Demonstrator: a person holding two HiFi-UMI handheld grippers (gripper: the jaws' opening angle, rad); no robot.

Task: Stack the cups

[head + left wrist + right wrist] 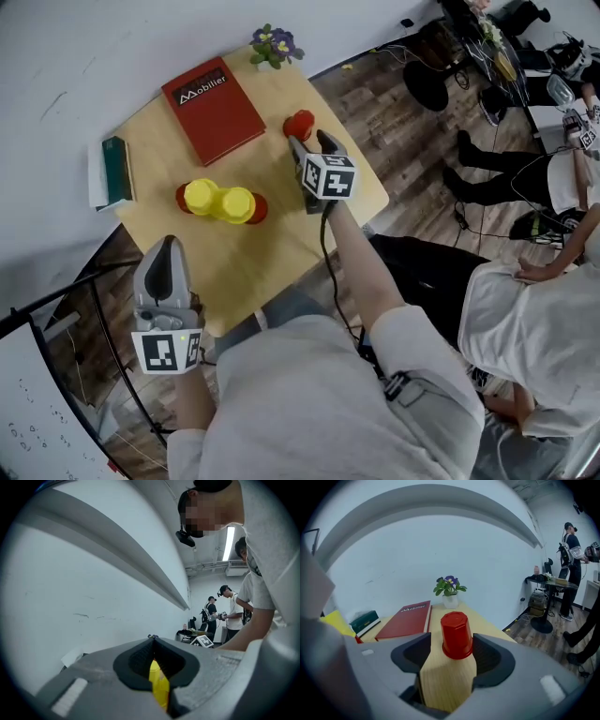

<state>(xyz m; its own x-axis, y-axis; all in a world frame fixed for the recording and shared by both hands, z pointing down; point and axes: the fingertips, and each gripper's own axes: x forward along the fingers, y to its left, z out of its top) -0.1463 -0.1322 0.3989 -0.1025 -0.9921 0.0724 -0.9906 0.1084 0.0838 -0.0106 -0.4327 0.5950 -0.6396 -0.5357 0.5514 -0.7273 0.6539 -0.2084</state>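
A red cup point(300, 123) stands upside down on the wooden table point(281, 234) near its far right edge. My right gripper point(312, 142) is just in front of it. In the right gripper view the red cup point(456, 634) stands between the open jaws of the right gripper point(452, 660), and neither pad touches it. Two yellow cups point(200, 195) point(237, 203) stand side by side mid-table, with red showing at the outer side of each. My left gripper point(169, 244) hovers at the table's near left edge, shut and empty point(152, 641). A yellow cup point(158, 686) shows through its gap.
A red book point(214, 109) lies at the back of the table, a green book point(115, 170) at the left edge and a small flower pot point(274, 46) at the far corner. A white wall runs behind. People stand and sit to the right, on the wood floor.
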